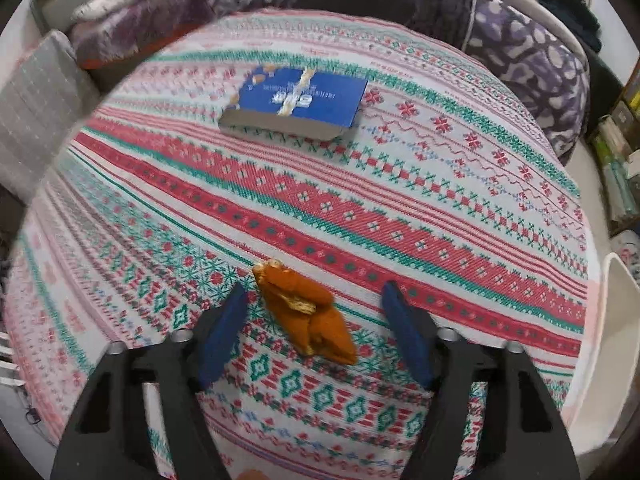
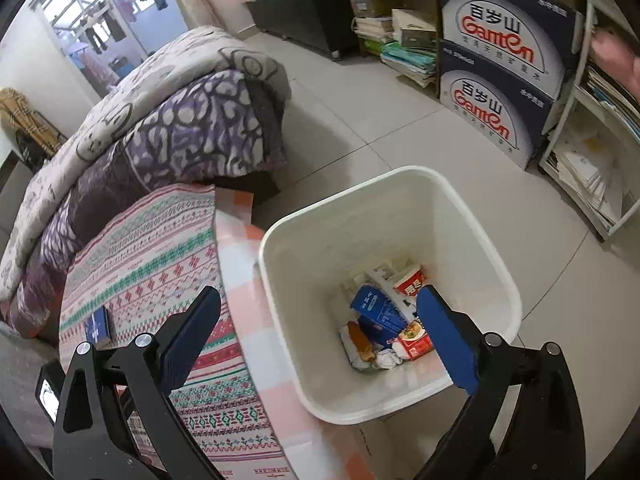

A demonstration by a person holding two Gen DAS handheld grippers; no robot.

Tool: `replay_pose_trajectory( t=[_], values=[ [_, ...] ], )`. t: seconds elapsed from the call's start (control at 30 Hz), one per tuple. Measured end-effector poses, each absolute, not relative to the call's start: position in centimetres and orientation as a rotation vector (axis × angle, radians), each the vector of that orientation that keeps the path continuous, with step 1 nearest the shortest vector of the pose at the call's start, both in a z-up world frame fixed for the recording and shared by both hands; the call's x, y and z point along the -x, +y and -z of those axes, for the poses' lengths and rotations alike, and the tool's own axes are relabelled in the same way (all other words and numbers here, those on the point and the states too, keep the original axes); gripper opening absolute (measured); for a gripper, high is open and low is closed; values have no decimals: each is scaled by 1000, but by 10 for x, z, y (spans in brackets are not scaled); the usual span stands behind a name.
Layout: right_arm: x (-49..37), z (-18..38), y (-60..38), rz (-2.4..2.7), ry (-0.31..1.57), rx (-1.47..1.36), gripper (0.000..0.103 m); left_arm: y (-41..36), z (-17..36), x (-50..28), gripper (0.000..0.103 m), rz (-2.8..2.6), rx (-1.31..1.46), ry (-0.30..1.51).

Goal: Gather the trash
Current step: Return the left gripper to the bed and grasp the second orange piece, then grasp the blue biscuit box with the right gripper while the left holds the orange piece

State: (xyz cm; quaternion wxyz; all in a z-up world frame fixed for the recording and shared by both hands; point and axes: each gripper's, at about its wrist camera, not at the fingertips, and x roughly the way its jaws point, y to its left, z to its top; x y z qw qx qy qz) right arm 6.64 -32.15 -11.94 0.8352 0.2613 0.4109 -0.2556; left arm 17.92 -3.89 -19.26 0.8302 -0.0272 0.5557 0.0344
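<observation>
A crumpled orange wrapper point(image 1: 308, 312) lies on the patterned bedspread point(image 1: 440, 216). My left gripper point(image 1: 316, 296) is open, its blue pads either side of the wrapper, not touching it. My right gripper point(image 2: 320, 300) is open and empty above the white trash bin point(image 2: 472, 216), which holds several pieces of trash: blue cartons point(image 2: 376, 308), a red cup point(image 2: 410, 280), a red box point(image 2: 416, 344), crumpled paper point(image 2: 386, 358). The bin's rim also shows in the left wrist view point(image 1: 616, 320).
A blue book point(image 1: 300, 100) lies farther back on the bedspread; it also shows in the right wrist view point(image 2: 97, 326). Folded purple blankets point(image 1: 532, 60) pile along the bed's far side. Water boxes point(image 2: 500, 92) and bookshelves point(image 2: 592, 152) stand beyond the bin on the tiled floor point(image 2: 360, 120).
</observation>
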Motion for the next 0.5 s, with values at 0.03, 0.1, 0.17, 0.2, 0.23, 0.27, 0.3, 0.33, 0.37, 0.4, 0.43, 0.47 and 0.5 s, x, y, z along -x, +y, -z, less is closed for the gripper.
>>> replay_pose_trajectory(
  t=[0.03,0.1,0.17,0.2,0.23,0.27,0.3,0.33,0.37,0.4,0.43,0.47,0.5],
  values=[
    [-69,121,-317,533,872,-548,94,-38,189,-177,43,-53,56,1175],
    [-76,124,-304,503,877,-532,94,-33,186,-175,28,-3,38,1184],
    [-88,128,-284,446,890,-475,94,-22,183,-172,25,47,82,1212],
    [-96,131,-271,413,900,-424,94,-14,180,-169,24,60,103,1218],
    [-103,135,-258,377,907,-375,94,-4,174,-167,24,65,118,1214],
    [-107,137,-249,350,911,-345,94,5,168,-166,24,66,126,1204],
    [-116,141,-232,296,920,-293,94,17,158,-164,24,66,133,1187],
    [-125,144,-218,246,924,-245,94,30,147,-163,24,67,141,1166],
    [-137,148,-198,180,921,-174,94,42,137,-162,24,70,150,1151],
    [-148,150,-178,122,913,-98,94,58,125,-162,24,72,163,1135],
    [-156,151,-164,79,907,-35,96,75,111,-160,24,70,179,1113],
    [-168,154,-139,17,901,68,96,87,99,-158,24,62,190,1090],
    [-178,156,-119,-42,900,156,96,105,87,-158,24,48,201,1062]
  ],
)
